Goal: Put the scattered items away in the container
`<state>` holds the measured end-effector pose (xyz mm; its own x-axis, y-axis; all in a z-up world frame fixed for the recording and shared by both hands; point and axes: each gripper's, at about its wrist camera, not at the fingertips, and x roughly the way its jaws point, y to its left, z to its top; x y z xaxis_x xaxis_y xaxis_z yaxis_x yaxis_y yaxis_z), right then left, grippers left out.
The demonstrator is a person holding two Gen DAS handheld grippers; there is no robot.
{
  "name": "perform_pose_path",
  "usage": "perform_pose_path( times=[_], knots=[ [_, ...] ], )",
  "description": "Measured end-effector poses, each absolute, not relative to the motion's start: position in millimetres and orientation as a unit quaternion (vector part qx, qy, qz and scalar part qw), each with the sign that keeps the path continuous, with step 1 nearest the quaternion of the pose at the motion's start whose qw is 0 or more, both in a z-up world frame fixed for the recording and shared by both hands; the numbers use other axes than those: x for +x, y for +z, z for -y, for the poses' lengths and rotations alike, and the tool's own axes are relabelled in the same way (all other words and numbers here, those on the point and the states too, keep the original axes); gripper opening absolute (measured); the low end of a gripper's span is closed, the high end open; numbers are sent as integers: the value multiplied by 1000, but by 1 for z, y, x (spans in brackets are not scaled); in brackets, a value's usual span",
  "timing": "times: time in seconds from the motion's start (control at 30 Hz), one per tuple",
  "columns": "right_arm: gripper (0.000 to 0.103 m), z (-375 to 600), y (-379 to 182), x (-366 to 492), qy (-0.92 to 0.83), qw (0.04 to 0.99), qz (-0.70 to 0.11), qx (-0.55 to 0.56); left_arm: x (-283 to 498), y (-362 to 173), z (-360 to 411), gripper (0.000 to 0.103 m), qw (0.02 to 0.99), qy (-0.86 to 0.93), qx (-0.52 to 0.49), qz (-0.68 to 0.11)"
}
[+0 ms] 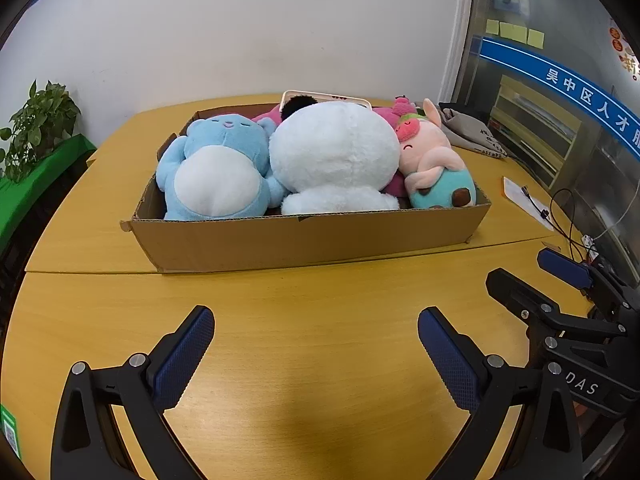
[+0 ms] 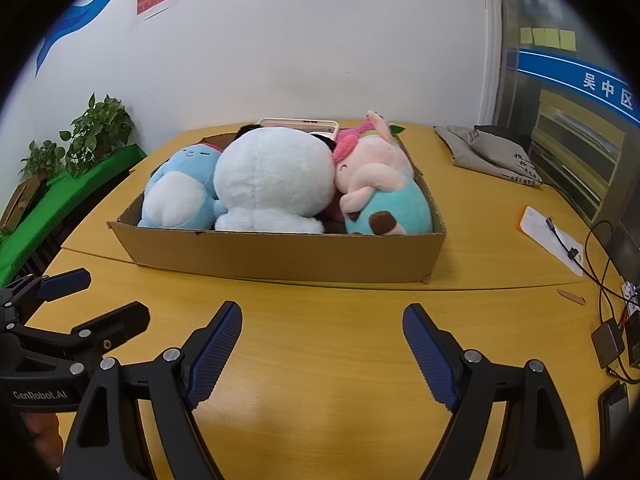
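A shallow cardboard box (image 1: pixel 304 240) (image 2: pixel 280 258) stands on the yellow table. In it lie a blue plush bear (image 1: pixel 216 168) (image 2: pixel 180 196), a big white plush (image 1: pixel 334 156) (image 2: pixel 272 176), a pink-and-teal pig plush (image 1: pixel 436 164) (image 2: pixel 384 192) and a pink plush (image 1: pixel 394 110) behind them. My left gripper (image 1: pixel 316 344) is open and empty, in front of the box above the table. My right gripper (image 2: pixel 322 340) is open and empty, also in front of the box. Each gripper shows at the edge of the other's view, the right one (image 1: pixel 536 276) and the left one (image 2: pixel 104 296).
A grey cloth bag (image 1: pixel 472 132) (image 2: pixel 492 156) lies at the back right. A white card (image 2: pixel 552 240) and black cables (image 2: pixel 608 280) lie on the right side. Green plants (image 2: pixel 80 136) stand left, beyond the table edge. A white tray (image 1: pixel 324 98) leans behind the box.
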<state>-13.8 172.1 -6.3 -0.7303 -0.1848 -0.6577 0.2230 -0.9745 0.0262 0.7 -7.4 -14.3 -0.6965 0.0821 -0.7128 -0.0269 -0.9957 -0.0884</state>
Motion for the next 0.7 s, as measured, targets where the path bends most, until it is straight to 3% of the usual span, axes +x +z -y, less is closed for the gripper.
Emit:
perform_pose_path(
  times=[0.7],
  knots=[
    [83, -177, -9, -20, -930, 117, -19, 347, -6, -19, 12, 103, 31, 917, -397, 28]
  ],
)
